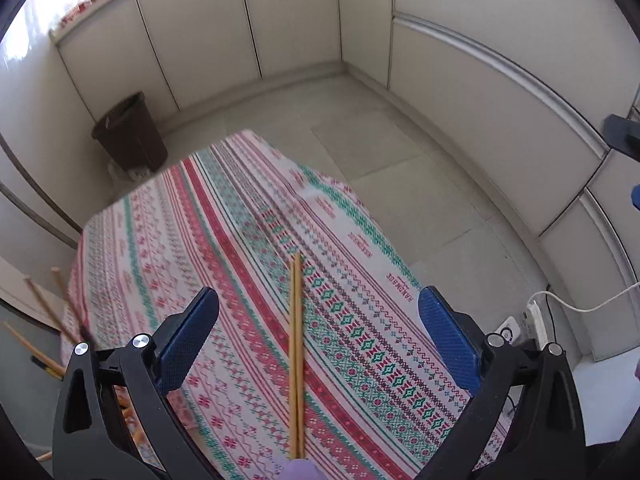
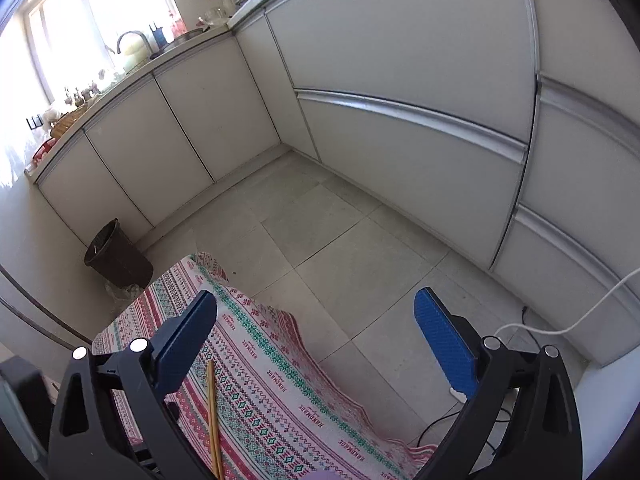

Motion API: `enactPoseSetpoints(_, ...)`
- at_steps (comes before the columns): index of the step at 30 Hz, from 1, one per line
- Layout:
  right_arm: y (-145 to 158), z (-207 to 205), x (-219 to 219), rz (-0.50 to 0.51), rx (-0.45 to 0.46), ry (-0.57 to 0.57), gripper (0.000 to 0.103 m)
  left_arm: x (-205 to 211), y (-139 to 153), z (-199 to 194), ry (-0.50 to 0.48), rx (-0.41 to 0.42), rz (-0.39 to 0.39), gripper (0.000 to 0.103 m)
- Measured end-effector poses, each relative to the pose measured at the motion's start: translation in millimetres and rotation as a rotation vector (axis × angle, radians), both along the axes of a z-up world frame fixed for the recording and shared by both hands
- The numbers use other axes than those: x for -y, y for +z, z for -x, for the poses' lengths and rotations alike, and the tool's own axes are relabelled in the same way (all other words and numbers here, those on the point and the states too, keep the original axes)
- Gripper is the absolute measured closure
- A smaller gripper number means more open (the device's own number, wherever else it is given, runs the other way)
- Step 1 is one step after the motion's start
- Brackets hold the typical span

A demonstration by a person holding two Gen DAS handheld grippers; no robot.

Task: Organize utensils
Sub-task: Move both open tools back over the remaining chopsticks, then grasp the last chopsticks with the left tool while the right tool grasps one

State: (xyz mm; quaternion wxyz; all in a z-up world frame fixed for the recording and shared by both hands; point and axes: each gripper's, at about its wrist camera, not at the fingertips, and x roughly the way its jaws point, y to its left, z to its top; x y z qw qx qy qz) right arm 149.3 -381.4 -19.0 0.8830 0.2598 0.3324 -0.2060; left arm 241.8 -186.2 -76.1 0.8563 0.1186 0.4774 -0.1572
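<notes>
A pair of wooden chopsticks (image 1: 296,356) lies side by side on the patterned tablecloth (image 1: 224,240), pointing away from me. My left gripper (image 1: 318,320) hangs over them, open wide. Its blue pads (image 1: 188,344) stand far apart on either side and touch nothing. In the right wrist view the same chopsticks (image 2: 212,408) lie by the left finger of my right gripper (image 2: 316,340). That gripper is also open wide and holds nothing, and it points past the cloth's corner toward the floor. Several wooden sticks (image 1: 40,312) poke up, blurred, off the table's left side.
A dark brown bin (image 2: 118,256) stands on the floor by the white cabinets (image 2: 180,128). A white power strip (image 1: 534,320) and cable (image 2: 580,316) lie at the right. A purple object (image 1: 298,470) shows at the bottom edge. The cloth hangs over the table's far corner (image 2: 200,264).
</notes>
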Motion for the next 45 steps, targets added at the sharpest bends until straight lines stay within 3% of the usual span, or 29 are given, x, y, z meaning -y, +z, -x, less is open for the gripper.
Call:
enactPoseSetpoints(3,-16,-9,1,-0.039,-0.041,0.012,0.007,-7,-37,-34,0.061,-0.138,0.035,0.007)
enactPoseSetpoints(6,-33,-20,0,-0.071,-0.093,0.041,0.007,-23,-62,-62,0.145,-0.206,0.064,0.009)
enactPoseSetpoints(9,-43,-29,-4,-0.101,-0.125,0.08,0.007,-38,-77,-80,0.229,-0.211,0.046,0.023)
enactPoseSetpoints(14,-53,-37,-8,-0.113,-0.149,0.113,0.007,-50,-93,-98,0.282,-0.244,0.027,0.032)
enactPoseSetpoints(19,-58,-40,-6,-0.123,-0.161,0.114,0.007,-56,-105,-105,0.306,-0.268,0.026,0.038)
enactPoseSetpoints(31,-61,-42,-3,-0.139,-0.177,0.113,0.007,-46,-120,-107,0.281,-0.306,0.011,0.039)
enactPoseSetpoints(34,-62,-44,-3,-0.134,-0.184,0.115,0.007,-29,-124,-103,0.23,-0.279,-0.037,0.048)
enactPoseSetpoints(38,-66,-47,-5,-0.141,-0.195,0.122,0.007,-15,-122,-97,0.174,-0.288,-0.028,0.082)
enactPoseSetpoints(41,-71,-54,-9,-0.16,-0.215,0.147,0.007,-4,-123,-86,0.151,-0.268,-0.047,0.098)
enactPoseSetpoints(45,-87,-69,-23,-0.207,-0.254,0.192,0.007,-11,-122,-67,0.145,-0.267,-0.012,0.099)
